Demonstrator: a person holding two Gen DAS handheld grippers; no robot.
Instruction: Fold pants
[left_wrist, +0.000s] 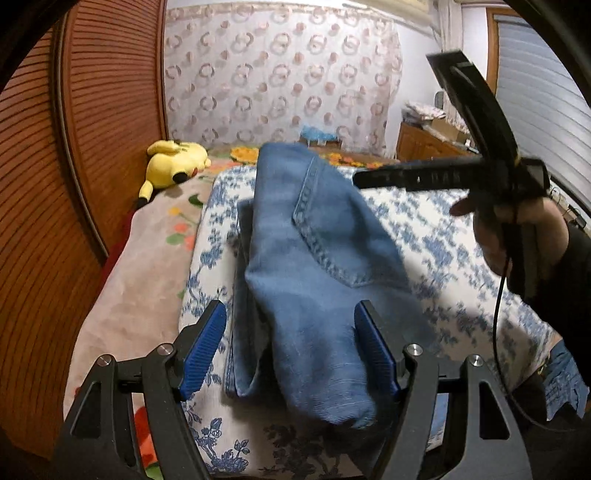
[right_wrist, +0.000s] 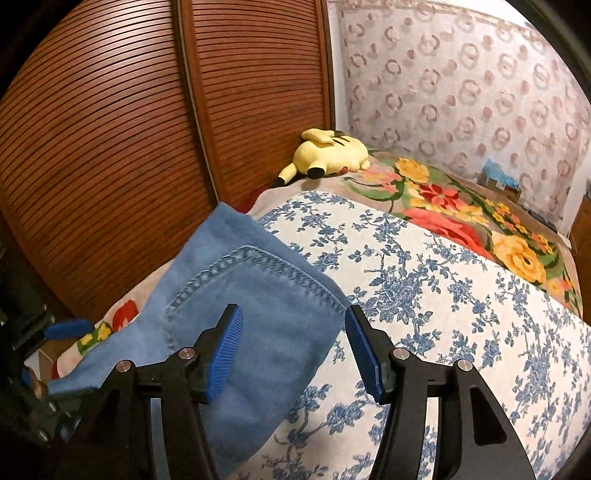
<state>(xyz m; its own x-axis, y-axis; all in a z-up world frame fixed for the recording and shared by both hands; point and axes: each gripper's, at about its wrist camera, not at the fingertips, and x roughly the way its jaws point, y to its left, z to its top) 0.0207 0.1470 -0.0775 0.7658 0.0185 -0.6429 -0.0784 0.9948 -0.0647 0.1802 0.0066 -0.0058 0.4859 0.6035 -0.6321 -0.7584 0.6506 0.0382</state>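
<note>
Folded blue jeans (left_wrist: 314, 258) lie lengthwise on a blue-flowered white bedspread (left_wrist: 424, 229). My left gripper (left_wrist: 288, 347) stands open astride their near end; the right pad is against the denim and the left pad is clear of it. In the right wrist view the jeans (right_wrist: 258, 295) show a stitched back pocket at lower left. My right gripper (right_wrist: 293, 350) is open over their right edge, with denim under its left finger and bedspread (right_wrist: 424, 295) under the right one. A hand (left_wrist: 517, 229) at the right of the left wrist view holds the black body of the right gripper.
A yellow plush toy (left_wrist: 173, 162) (right_wrist: 328, 153) lies at the bed's far left, beside a slatted wooden door (right_wrist: 147, 129). A flowered blanket (right_wrist: 461, 214) covers the far part of the bed. A patterned curtain (left_wrist: 277, 74) and a wooden cabinet (left_wrist: 424, 144) stand behind.
</note>
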